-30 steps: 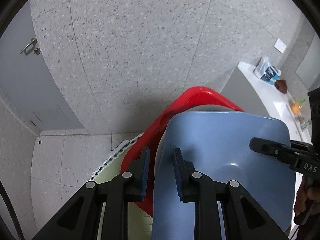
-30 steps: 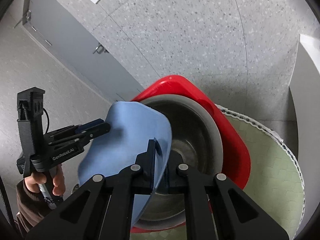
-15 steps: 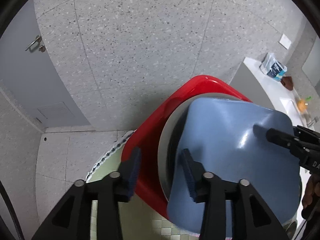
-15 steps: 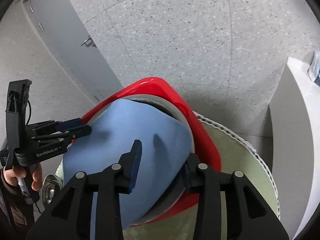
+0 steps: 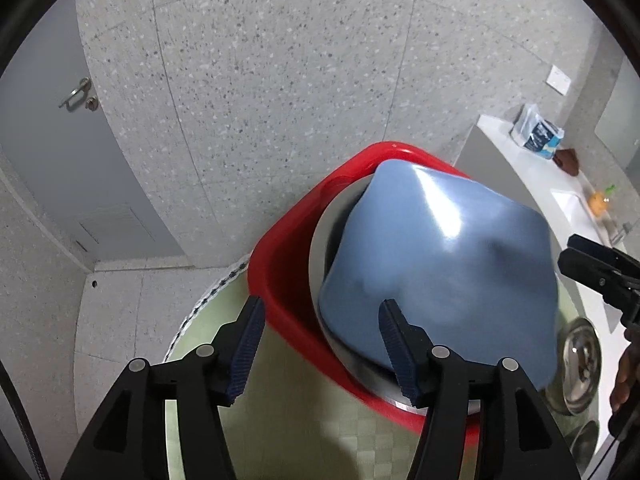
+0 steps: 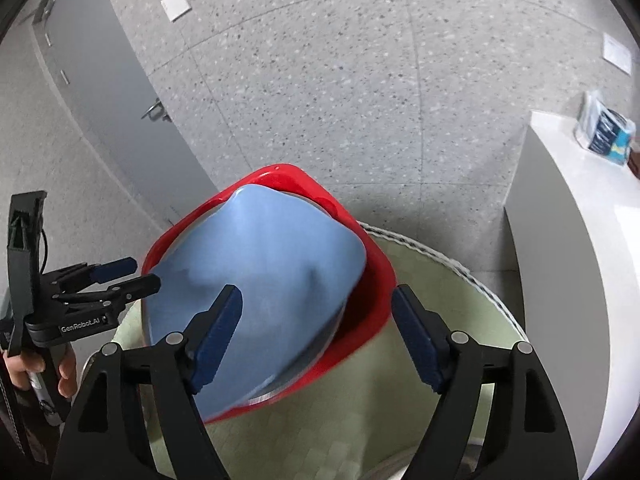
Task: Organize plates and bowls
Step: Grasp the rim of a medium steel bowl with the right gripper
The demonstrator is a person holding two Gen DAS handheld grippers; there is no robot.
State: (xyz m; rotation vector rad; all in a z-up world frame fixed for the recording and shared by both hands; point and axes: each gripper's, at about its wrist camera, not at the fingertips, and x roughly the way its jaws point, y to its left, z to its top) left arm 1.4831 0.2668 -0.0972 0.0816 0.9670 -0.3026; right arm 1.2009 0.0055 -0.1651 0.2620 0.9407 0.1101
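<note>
Both grippers had let go of the blue plate since a second earlier, when each was closed on its rim; the plate had gone from standing on edge to lying face down on the stack.

Item 1, left gripper: jaws stood wide apart, empty, at 6 o'clock in its own view, one pad in front of the plate's near edge and the other over the table.

Item 2, right gripper: jaws also wide apart, empty, at 6 o'clock in its view; whether the left pad touched the plate could not be told.

Item 3, blue plate: squarish, underside up, lying tilted over a grey bowl, of which only a rim crescent showed at 9 o'clock of the plate.

Item 4, red plate: square, lowest of the stack, its rim showing around the bowl from 7 through 12 o'clock in the left view.

Item 5, round table: pale green tiled cloth with a braided edge, carrying the stack at its far side.

Item 6, steel bowls: small, at 4 o'clock of the stack in the left view, not stacked.

Progress, as a judgement: three pieces appeared nested, so the task seemed well along. The steel bowls looked left to gather, and the blue plate's tilt might want straightening.
</note>
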